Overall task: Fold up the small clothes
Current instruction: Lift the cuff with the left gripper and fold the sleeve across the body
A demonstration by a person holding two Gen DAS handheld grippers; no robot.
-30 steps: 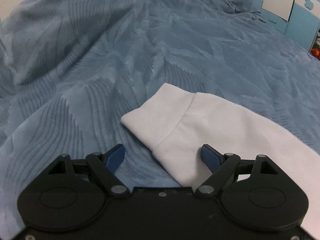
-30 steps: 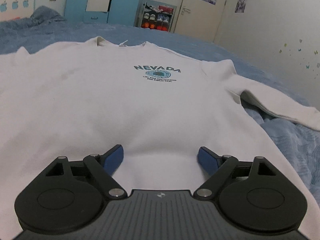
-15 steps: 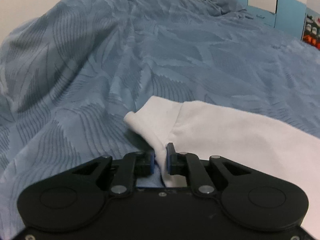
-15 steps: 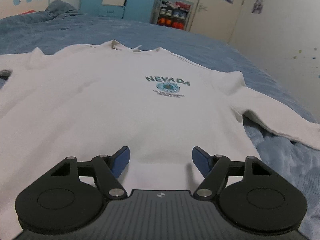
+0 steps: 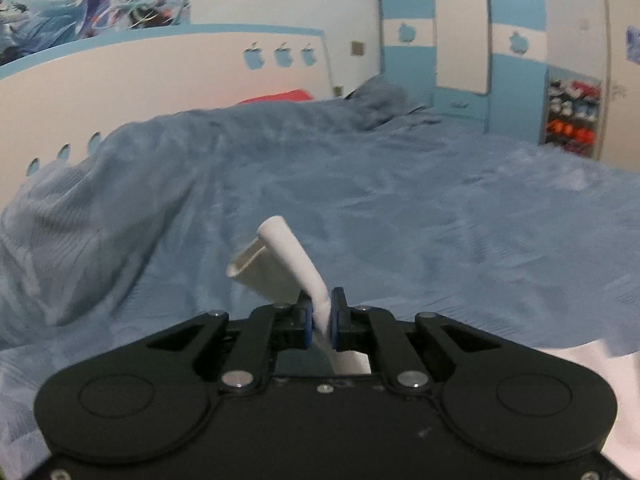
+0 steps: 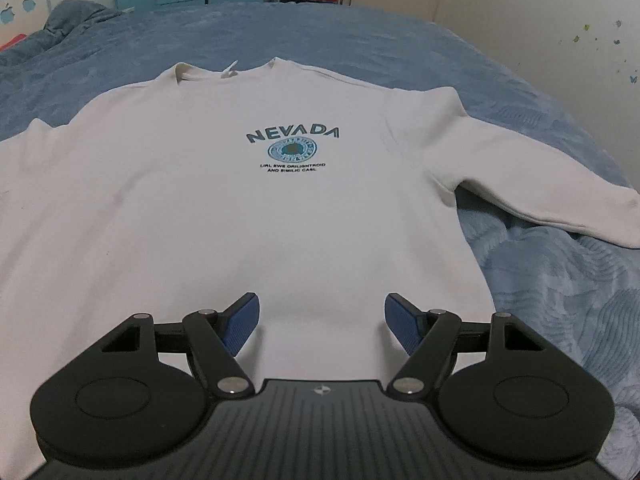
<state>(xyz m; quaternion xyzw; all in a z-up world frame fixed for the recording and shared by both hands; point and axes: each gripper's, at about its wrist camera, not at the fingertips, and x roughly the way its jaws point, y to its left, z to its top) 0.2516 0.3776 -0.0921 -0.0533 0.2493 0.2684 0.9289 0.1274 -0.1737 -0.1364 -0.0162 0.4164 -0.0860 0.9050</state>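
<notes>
On the bed, a white sweatshirt (image 6: 248,208) lies front-up on the blue bedspread (image 6: 360,36), collar away from the right camera, "NEVADA" print (image 6: 293,136) readable. Body looks flat and smoothed, a sensible starting layout for folding.

Left gripper (image 5: 322,317): jaws pressed together, pinching the sleeve cuff (image 5: 280,264). The cuff sticks up past the fingertips, clear of the bedspread, with its open end showing. My read: gripped near the end so the whole sleeve follows when it's swung across the body. The left view is motion-blurred, so the gripper is probably mid-swing; direction can't be told from this alone.

Right gripper (image 6: 321,322): jaws spread wide, holding nothing, positioned over the lower middle of the sweatshirt near the hem. Can't tell whether the blue pads (image 6: 240,322) touch the fabric. Likely parked there to pin the body down while the sleeve gets pulled, or just waiting its turn.

The other sleeve (image 6: 528,184) lies spread out to the right on the bedspread, unfolded, angled down away from the shoulder.

Stage: first sleeve fold in progress, body untouched. Risk: a one-point cuff grip lets the sleeve twist, so it may land crooked and need flattening.
</notes>
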